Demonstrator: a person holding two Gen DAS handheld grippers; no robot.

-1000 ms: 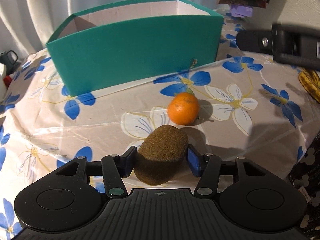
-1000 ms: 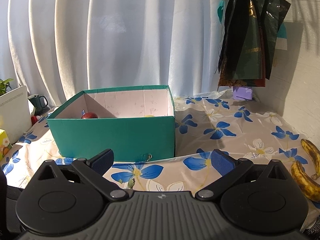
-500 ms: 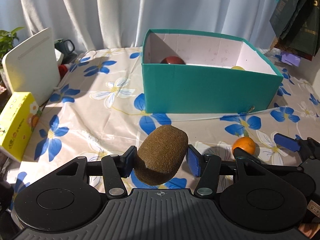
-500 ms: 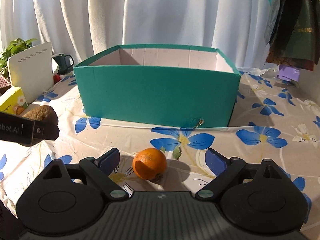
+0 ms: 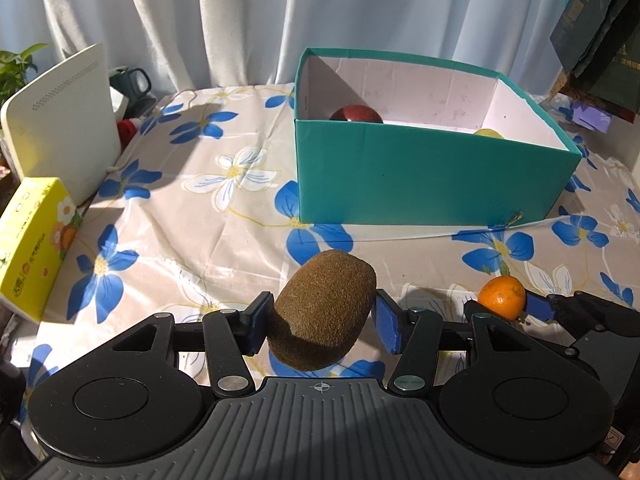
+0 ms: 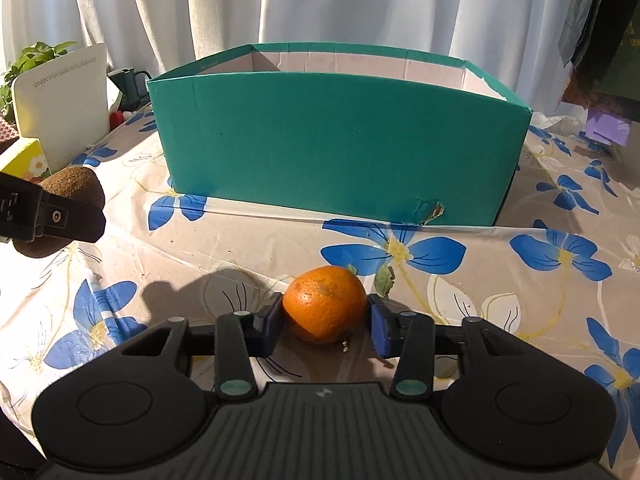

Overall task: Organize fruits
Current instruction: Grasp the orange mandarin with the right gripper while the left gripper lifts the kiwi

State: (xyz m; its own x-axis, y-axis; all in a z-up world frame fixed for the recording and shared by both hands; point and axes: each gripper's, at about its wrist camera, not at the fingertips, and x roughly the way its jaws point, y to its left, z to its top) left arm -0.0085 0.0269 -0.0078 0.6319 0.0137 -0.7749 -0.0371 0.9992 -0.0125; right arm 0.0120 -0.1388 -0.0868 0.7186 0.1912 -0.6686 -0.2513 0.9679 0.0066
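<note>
My left gripper [image 5: 322, 326] is shut on a brown kiwi [image 5: 324, 314] and holds it above the flowered tablecloth, in front of the green box [image 5: 420, 176]. The kiwi also shows at the left of the right wrist view [image 6: 70, 188]. My right gripper [image 6: 325, 322] is closed around a small orange [image 6: 325, 304] that rests on the cloth, pads touching both sides. The orange also shows in the left wrist view [image 5: 502, 298]. Inside the box lie a dark red fruit [image 5: 356, 114] and a yellow fruit [image 5: 488, 133].
A yellow tissue box [image 5: 34, 240] and a white device [image 5: 60, 120] stand at the left table edge. A dark mug [image 5: 132, 80] sits behind them. Dark bags [image 5: 600, 32] hang at the far right. A purple item [image 6: 608, 126] lies right of the box.
My left gripper has lifted the kiwi and swung left, away from the orange. My right gripper has come down and closed its pads on the orange.
</note>
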